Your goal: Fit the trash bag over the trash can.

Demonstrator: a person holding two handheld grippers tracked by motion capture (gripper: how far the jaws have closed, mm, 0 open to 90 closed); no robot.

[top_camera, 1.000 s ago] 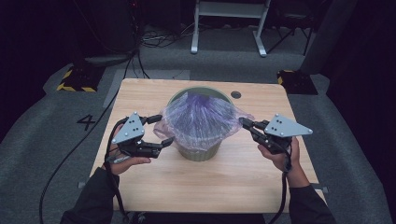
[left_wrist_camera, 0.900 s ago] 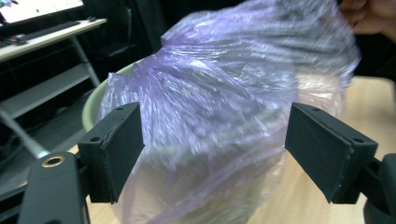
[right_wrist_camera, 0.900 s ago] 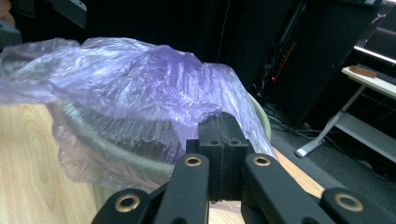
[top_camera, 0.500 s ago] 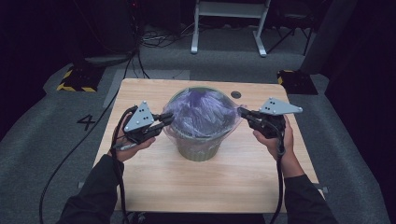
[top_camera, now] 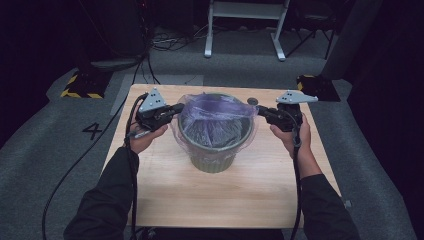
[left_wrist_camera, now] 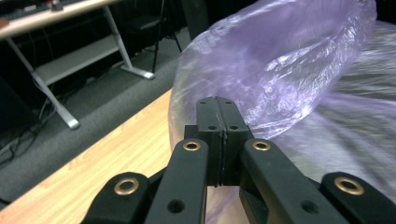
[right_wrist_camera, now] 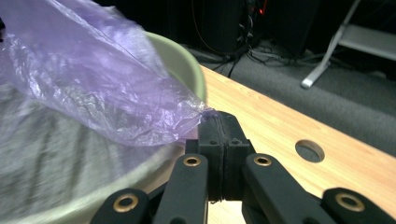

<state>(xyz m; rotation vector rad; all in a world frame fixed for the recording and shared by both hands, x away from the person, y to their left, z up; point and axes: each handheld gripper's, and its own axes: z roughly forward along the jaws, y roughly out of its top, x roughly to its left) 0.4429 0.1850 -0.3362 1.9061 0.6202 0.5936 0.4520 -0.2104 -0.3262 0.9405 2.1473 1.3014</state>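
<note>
Both grippers, left gripper (top_camera: 176, 107) and right gripper (top_camera: 260, 111), are now stretching the purple trash bag (top_camera: 215, 107) wider over the green bin (top_camera: 212, 155), each clenching an edge.

Both grippers sit farther up the desk (top_camera: 150, 195) than a second ago, left gripper (top_camera: 176, 108) and right gripper (top_camera: 260, 111) now at the bin's (top_camera: 212, 150) rim instead of low beside its body. The purple bag (top_camera: 215, 112), bunched in a dome over the bin before, is now pulled flat and wide across the rim, its edges draped over the outside. Hands have moved away from the person and a bit wider apart.
</note>
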